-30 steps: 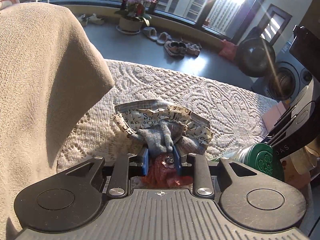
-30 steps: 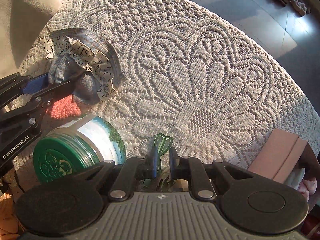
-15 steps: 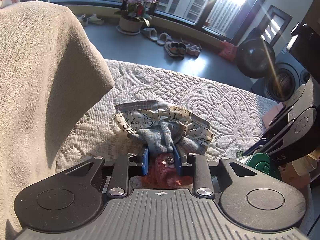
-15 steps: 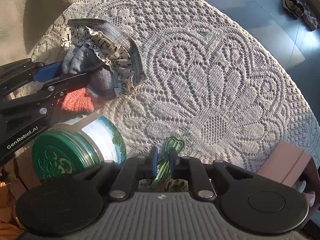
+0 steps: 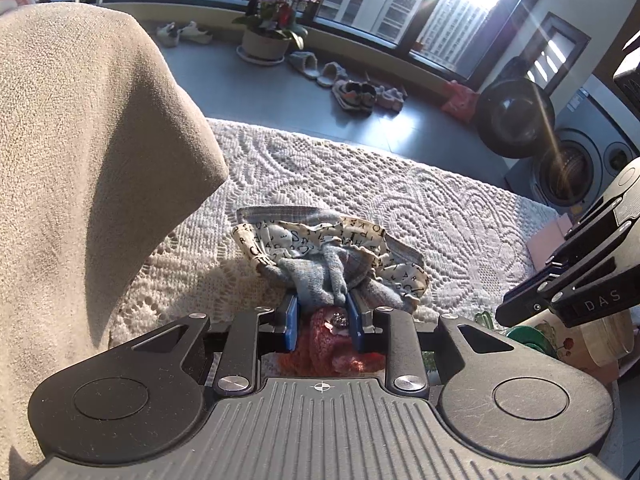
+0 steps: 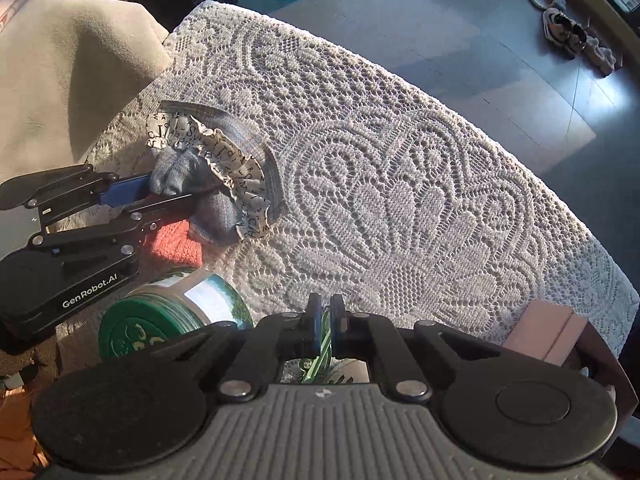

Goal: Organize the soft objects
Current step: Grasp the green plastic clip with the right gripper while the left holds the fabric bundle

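One lace tablecloth (image 6: 420, 184), sunlit floor (image 5: 248, 92)

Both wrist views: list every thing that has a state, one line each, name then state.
Left claw: shut on the grey cloth.
Right claw: shut on a thin green strip.
Grey cloth: bunched, lying on the lace cover, pinched at one end.
Green strip: held between the pads.
Jar: lying on its side, green lid on.
Washer door: open.

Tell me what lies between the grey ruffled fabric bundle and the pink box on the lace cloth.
Only bare lace cloth, in the right wrist view.
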`<action>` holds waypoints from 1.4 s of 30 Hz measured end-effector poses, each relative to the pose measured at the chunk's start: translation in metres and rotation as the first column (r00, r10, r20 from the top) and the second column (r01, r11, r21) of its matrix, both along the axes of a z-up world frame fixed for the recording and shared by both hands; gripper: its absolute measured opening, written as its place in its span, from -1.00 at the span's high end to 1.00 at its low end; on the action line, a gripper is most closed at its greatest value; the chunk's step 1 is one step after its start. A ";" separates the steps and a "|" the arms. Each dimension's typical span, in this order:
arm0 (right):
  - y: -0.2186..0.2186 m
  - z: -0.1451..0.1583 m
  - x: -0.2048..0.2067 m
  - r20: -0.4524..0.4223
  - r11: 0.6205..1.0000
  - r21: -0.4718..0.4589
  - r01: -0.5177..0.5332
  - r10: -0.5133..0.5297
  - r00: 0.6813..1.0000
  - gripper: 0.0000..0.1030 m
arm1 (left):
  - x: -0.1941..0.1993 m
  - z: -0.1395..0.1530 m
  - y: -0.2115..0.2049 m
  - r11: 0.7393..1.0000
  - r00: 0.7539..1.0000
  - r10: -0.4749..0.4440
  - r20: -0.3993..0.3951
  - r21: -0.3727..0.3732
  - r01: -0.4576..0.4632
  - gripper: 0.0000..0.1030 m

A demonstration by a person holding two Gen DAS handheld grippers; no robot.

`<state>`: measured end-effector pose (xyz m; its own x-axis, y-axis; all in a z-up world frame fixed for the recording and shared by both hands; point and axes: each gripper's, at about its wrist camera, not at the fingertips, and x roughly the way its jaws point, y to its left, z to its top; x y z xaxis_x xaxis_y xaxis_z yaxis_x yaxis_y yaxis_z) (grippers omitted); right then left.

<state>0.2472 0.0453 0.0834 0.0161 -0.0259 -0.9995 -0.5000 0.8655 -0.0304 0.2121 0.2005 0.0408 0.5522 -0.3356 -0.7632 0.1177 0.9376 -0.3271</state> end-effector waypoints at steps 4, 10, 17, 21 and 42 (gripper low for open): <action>0.009 -0.024 -0.011 -0.071 0.992 -0.080 -0.099 0.094 0.993 0.81 | -0.002 0.000 0.000 1.000 1.000 -0.004 0.007 -0.002 0.004 0.44; 0.012 -0.047 -0.014 -0.157 0.982 -0.138 -0.132 0.110 0.981 0.78 | -0.004 -0.001 0.000 1.000 1.000 -0.004 0.017 -0.001 0.004 0.41; 0.004 -0.045 -0.013 -0.089 0.989 -0.107 -0.098 0.088 0.992 0.74 | -0.011 -0.003 0.001 1.000 0.998 0.004 0.058 -0.008 -0.003 0.40; -0.009 -0.033 -0.028 0.055 0.994 -0.093 -0.053 0.058 0.997 0.90 | -0.016 -0.005 0.001 1.000 0.997 0.017 0.079 -0.016 -0.015 0.42; -0.030 -0.027 -0.010 0.047 1.000 -0.027 0.005 -0.004 0.999 0.65 | -0.027 0.009 0.004 0.998 0.987 0.045 0.153 -0.038 -0.040 0.52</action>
<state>0.2369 0.0155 0.0564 0.0625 -0.0527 -0.9966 -0.4935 0.8663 -0.0768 0.1850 0.2042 0.0497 0.6762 -0.3340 -0.6567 0.1291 0.9313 -0.3407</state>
